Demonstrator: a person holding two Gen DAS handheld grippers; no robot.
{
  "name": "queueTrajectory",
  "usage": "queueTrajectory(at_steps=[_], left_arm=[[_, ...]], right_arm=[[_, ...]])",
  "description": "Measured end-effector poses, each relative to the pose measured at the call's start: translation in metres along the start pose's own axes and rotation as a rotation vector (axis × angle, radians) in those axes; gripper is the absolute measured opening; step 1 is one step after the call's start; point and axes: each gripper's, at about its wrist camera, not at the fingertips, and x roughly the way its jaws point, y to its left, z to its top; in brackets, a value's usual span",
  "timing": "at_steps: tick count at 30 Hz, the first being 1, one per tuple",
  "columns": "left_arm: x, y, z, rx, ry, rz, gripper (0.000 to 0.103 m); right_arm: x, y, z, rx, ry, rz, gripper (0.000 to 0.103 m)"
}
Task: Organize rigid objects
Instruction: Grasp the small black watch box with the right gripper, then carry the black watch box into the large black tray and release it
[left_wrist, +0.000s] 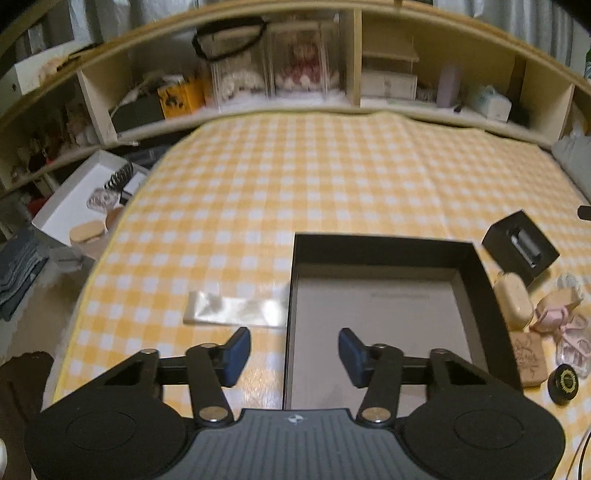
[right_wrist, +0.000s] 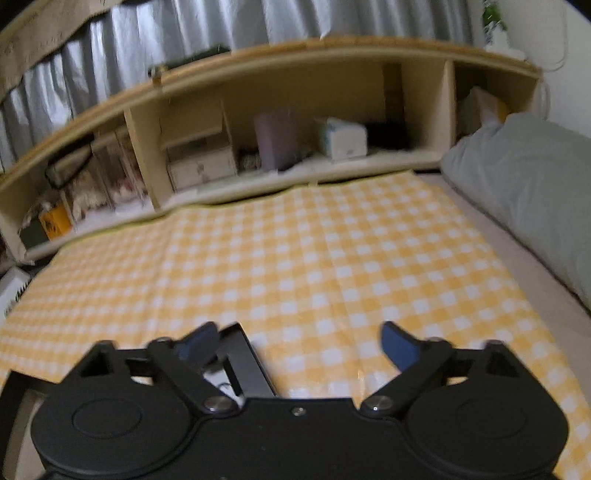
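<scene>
A large black open box (left_wrist: 476, 266) with a bare grey floor lies on the yellow checked cloth (left_wrist: 295, 177). My left gripper (left_wrist: 294, 356) hovers over the box's near left wall, open, nothing between its fingers. Right of the box lie a small black box (left_wrist: 521, 247) with a dark cylinder inside, a beige oval case (left_wrist: 514, 300), a pink bow item (left_wrist: 557, 306), a carved wooden square (left_wrist: 527, 357) and a round black tin (left_wrist: 563, 380). My right gripper (right_wrist: 295, 345) is open over the cloth, empty; the small black box (right_wrist: 245, 363) shows under its left finger.
A clear plastic sleeve (left_wrist: 236, 306) lies left of the big box. A white tray (left_wrist: 62, 206) with jars and a comb sits off the cloth's left edge. A wooden shelf unit (left_wrist: 354, 55) with boxes runs along the back. A grey pillow (right_wrist: 524, 184) lies at the right.
</scene>
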Motion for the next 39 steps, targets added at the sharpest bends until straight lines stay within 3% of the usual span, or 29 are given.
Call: queueTrajectory(at_steps=[5, 8, 12, 14, 18, 22, 28, 32, 39], left_arm=[[0.013, 0.006, -0.001, -0.032, 0.059, -0.007, 0.041], [0.02, 0.006, -0.002, -0.045, 0.089, -0.019, 0.034], [0.029, 0.006, -0.002, -0.058, 0.136, -0.036, 0.024], [0.032, 0.005, -0.003, -0.058, 0.15, -0.038, 0.02], [0.032, 0.005, -0.002, -0.058, 0.155, -0.042, 0.02], [0.033, 0.003, 0.0, -0.058, 0.155, -0.041, 0.02], [0.032, 0.004, -0.001, -0.061, 0.157, -0.042, 0.019], [0.033, 0.006, -0.001, -0.067, 0.16, -0.043, 0.018], [0.033, 0.006, 0.0, -0.069, 0.16, -0.044, 0.018]], right_arm=[[0.028, 0.001, -0.007, -0.042, 0.085, 0.106, 0.059], [0.045, 0.003, -0.012, -0.071, 0.148, 0.116, 0.044], [0.059, 0.001, -0.019, -0.064, 0.206, 0.135, 0.031], [0.063, -0.001, -0.022, -0.046, 0.236, 0.136, 0.017], [0.061, -0.002, -0.022, 0.033, 0.321, 0.122, 0.011], [0.054, 0.009, -0.022, -0.007, 0.39, 0.116, 0.01], [0.065, 0.012, -0.019, 0.061, 0.344, 0.063, 0.015], [0.065, 0.007, -0.018, 0.081, 0.338, 0.075, 0.005], [0.056, -0.007, -0.014, 0.197, 0.304, 0.036, 0.004]])
